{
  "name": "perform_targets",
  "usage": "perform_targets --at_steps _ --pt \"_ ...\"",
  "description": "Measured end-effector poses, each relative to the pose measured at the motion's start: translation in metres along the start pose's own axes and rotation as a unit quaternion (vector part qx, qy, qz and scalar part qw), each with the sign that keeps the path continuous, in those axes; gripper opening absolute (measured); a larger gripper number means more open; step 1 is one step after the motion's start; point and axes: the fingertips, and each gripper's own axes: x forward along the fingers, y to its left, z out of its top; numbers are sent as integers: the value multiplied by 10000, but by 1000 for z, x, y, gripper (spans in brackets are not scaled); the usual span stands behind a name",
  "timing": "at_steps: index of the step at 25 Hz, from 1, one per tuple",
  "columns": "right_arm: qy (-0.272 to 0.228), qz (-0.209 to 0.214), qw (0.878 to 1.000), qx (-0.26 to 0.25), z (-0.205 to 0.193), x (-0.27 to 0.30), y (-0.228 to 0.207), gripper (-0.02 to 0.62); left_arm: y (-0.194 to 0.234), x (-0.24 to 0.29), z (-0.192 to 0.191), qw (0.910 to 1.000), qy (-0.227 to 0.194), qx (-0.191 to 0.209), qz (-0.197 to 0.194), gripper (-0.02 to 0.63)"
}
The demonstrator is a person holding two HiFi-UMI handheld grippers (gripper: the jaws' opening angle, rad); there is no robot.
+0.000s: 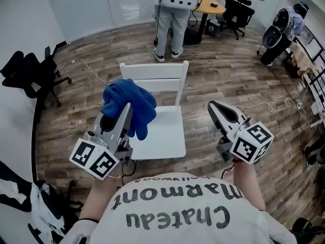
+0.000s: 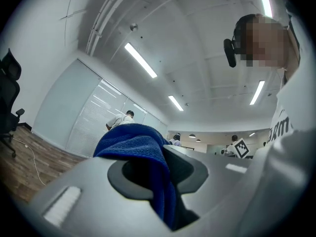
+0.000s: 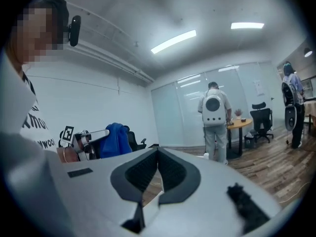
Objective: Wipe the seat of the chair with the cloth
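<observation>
A white wooden chair stands before me, its bare seat (image 1: 165, 133) below the slatted back (image 1: 155, 78). My left gripper (image 1: 126, 111) is held over the seat's left side, shut on a bunched blue cloth (image 1: 128, 101) that hangs from its tips. In the left gripper view the cloth (image 2: 143, 154) is pinched between the jaws of that gripper (image 2: 160, 174) and drapes over them. My right gripper (image 1: 214, 107) hovers to the right of the chair, off the seat. It is shut and empty (image 3: 158, 154). The right gripper view also shows the cloth (image 3: 114, 139) at the left.
A person with a white backpack (image 1: 172, 14) stands just behind the chair, near a round wooden table (image 1: 210, 5). Black office chairs sit at the back right (image 1: 236, 11) and at the left wall (image 1: 28, 72). Cables (image 1: 91, 74) run over the wood floor.
</observation>
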Motion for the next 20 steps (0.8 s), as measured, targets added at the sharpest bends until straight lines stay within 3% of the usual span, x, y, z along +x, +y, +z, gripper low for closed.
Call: perform_targets --at_steps 4,11,20 --pt "35 297 9995 24 -6 21 -7 15 14 7 -7 9994 102 37 337 81" --pt "438 663 9950 600 -50 61 -9 15 48 5 -39 9923 615 -38 1078 81" --pt "827 428 9842 1505 -128 117 -26 15 120 13 -133 9799 1349 -156 1464 78"
